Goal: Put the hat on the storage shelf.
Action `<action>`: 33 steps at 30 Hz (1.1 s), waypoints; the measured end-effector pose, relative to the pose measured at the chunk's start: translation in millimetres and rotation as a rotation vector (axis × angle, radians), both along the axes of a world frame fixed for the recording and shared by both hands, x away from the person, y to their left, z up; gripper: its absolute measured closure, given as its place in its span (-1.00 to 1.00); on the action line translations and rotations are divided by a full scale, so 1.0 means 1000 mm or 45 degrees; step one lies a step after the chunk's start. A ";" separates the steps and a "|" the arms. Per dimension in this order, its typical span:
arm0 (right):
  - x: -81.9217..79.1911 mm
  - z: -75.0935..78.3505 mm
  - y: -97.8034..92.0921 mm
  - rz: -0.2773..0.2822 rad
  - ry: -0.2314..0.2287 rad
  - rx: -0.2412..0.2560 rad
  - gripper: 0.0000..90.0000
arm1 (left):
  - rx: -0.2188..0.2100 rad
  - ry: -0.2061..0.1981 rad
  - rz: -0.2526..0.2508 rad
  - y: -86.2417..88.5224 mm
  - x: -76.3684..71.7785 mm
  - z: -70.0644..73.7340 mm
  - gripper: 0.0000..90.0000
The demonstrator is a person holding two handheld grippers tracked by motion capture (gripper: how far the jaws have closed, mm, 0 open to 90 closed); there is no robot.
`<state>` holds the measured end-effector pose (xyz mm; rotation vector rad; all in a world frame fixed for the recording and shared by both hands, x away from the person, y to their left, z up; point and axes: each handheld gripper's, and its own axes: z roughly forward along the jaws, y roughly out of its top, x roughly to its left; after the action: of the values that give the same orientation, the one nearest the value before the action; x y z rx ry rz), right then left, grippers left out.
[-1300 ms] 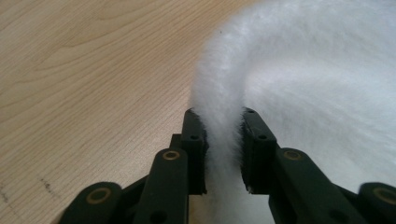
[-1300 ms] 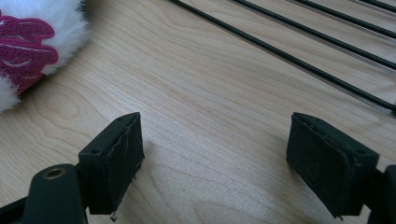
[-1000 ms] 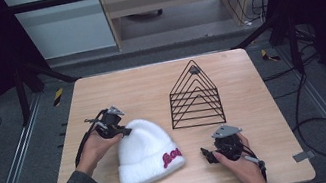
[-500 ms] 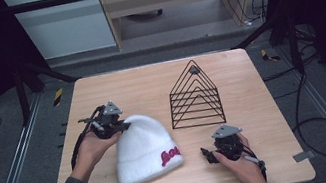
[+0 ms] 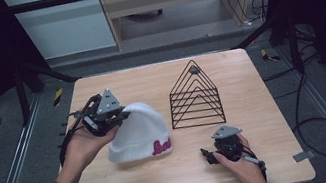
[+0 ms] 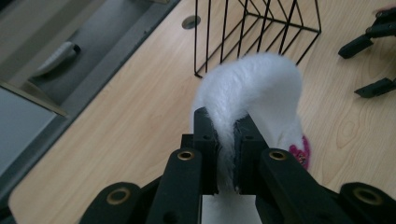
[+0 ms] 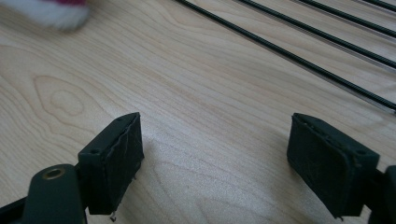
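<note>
A white knit hat with pink lettering lies on the wooden table, its left top edge lifted. My left gripper is shut on that edge; in the left gripper view the white fabric is pinched between the two black jaws of the gripper. A black wire triangular rack stands right of the hat. My right gripper rests low on the table near the front edge, open, its pads wide apart over bare wood, the gripper holding nothing.
The rack's wires run just beyond the right gripper. A corner of the hat lies to its far left. The table's left edge drops to a grey floor and metal rail. Cables trail at the right.
My left gripper has risen and moved slightly right, pulling the hat's edge up with it. The right gripper has stayed in place.
</note>
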<state>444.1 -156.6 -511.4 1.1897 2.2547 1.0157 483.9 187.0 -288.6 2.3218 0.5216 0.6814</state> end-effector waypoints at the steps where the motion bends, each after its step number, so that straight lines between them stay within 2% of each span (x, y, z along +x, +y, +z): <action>1: 0.000 0.000 0.000 0.011 -0.004 -0.001 -0.57 | 0.001 -0.012 0.001 -0.001 -0.001 0.005 0.83; 3: -0.003 0.000 -0.001 0.023 -0.010 0.013 -0.43 | 0.014 -0.038 -0.007 -0.003 -0.002 0.016 0.83; 6: -0.008 0.003 -0.004 0.032 -0.013 0.044 -0.43 | 0.017 -0.073 -0.016 -0.006 -0.004 0.030 0.83; 7: -0.009 0.004 -0.005 0.031 -0.031 0.040 -0.44 | 0.019 -0.086 -0.017 -0.006 -0.005 0.034 0.83; 10: -0.014 0.013 -0.009 0.004 -0.072 0.067 -0.43 | -0.020 -0.106 -0.025 -0.005 -0.006 0.044 0.83; 14: -0.021 0.030 -0.012 -0.001 -0.144 0.082 -0.44 | -0.095 -0.106 -0.041 -0.005 -0.006 0.051 0.83; 16: -0.023 0.038 -0.011 0.023 -0.173 0.094 -0.45 | -0.119 -0.114 -0.053 -0.007 -0.007 0.053 0.83; 17: -0.023 0.042 -0.010 0.037 -0.187 0.080 -0.44 | -0.125 -0.123 -0.058 -0.009 -0.007 0.054 0.83; 20: -0.027 0.052 -0.009 0.053 -0.212 0.098 -0.39 | -0.143 -0.138 -0.068 -0.015 -0.008 0.057 0.83; 26: -0.032 0.065 -0.008 0.050 -0.248 0.080 -0.28 | -0.147 -0.163 -0.087 -0.025 -0.008 0.070 0.83; 29: -0.033 0.069 -0.010 0.041 -0.267 0.089 -0.17 | -0.161 -0.171 -0.106 -0.030 -0.007 0.075 0.83; 31: -0.034 0.071 -0.011 0.031 -0.281 0.116 -0.08 | -0.171 -0.175 -0.112 -0.035 -0.007 0.078 0.83; 33: -0.034 0.075 -0.012 0.050 -0.293 0.127 -0.08 | -0.188 -0.175 -0.123 -0.038 -0.008 0.080 0.83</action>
<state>409.8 -168.8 -436.3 1.0130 2.0761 1.2257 475.7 149.3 -208.5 2.1302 0.3814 0.7257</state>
